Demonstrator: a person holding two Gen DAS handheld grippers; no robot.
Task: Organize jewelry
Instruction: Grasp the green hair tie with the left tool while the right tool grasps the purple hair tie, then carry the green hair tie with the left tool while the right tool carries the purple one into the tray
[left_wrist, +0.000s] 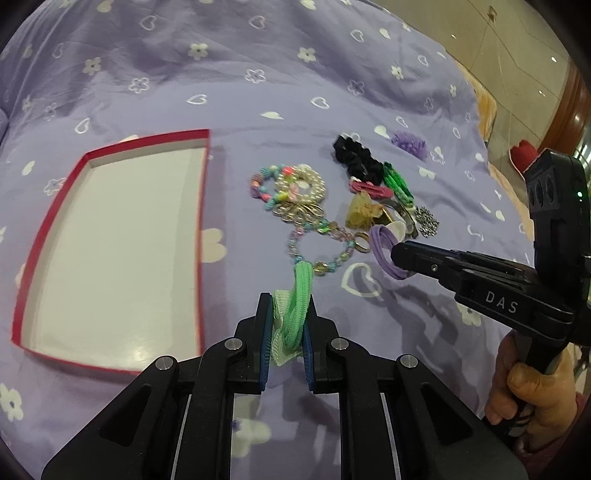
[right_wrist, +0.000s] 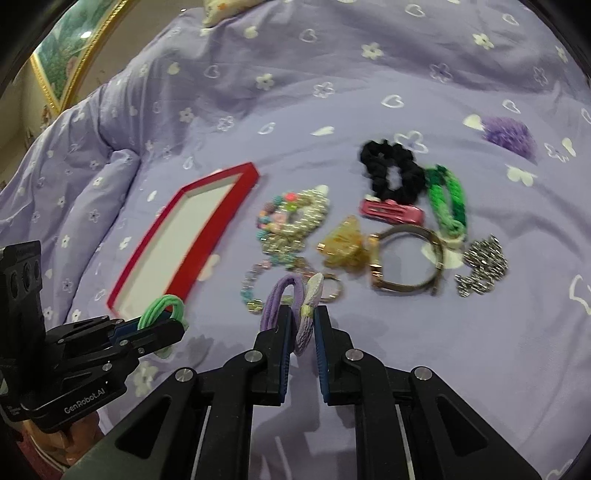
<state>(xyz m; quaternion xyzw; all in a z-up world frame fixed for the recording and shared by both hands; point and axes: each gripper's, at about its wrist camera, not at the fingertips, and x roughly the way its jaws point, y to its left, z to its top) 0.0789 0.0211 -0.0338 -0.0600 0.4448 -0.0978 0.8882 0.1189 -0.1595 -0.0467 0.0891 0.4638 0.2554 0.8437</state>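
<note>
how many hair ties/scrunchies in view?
4: green hair tie in the left gripper, purple hair tie in the right gripper, black scrunchie and green braided band on the bedspread. Others may hide in the pile.

I see a mint-green elastic hair tie with a mesh bow (left_wrist: 293, 314) pinched upright between my left fingers (left_wrist: 264, 332), and a lilac elastic hair tie with a pale bow (right_wrist: 291, 306) clamped between my right fingers (right_wrist: 284, 339). The shallow red cardboard tray with a white floor (left_wrist: 201, 236) lies open on the bed, left of the heaped beaded bracelets (left_wrist: 288, 188).
</note>
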